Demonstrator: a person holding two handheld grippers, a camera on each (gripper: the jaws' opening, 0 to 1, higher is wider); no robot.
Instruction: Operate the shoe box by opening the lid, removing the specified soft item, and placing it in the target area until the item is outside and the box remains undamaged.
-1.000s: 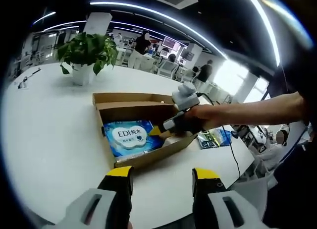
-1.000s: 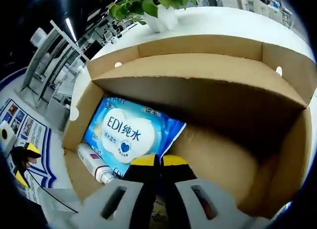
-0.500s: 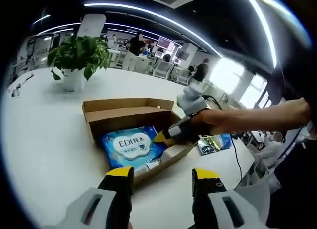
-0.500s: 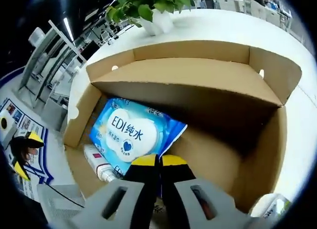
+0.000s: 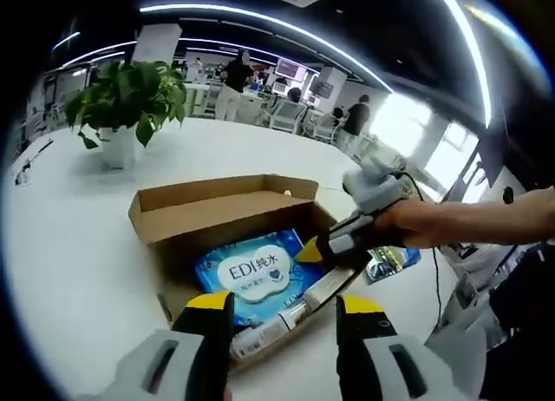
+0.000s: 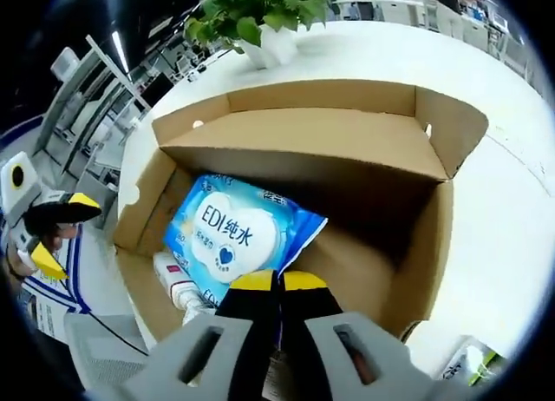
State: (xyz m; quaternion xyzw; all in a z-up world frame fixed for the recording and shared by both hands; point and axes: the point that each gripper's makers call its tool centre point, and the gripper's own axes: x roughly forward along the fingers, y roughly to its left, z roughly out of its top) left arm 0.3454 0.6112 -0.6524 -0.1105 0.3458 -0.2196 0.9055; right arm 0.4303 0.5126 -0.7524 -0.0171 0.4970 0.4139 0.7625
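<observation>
Lifting the wipes pack: it now sits higher against the box

Your right gripper (image 6: 278, 284) has its jaws pinched together on the corner of the blue wipes pack (image 6: 227, 239), and over the last second the cardboard box (image 6: 347, 101) has dropped away beneath it, more of the white table (image 6: 520, 219) showing around the far corner. That reads as the pack starting to rise, though most of it still lies inside the box beside a white tube (image 6: 178, 290). In the left gripper view you can see the same grip on the pack (image 5: 251, 271) from the side, with your right gripper (image 5: 334, 247) at its edge. Your left gripper (image 5: 284, 304) hovers with its jaws apart, holding nothing, nearer the box front than before. The lid stands open and the walls look unbent. Keep the lift straight so the pack clears the near wall without dragging it; the target area I cannot make out.
</observation>
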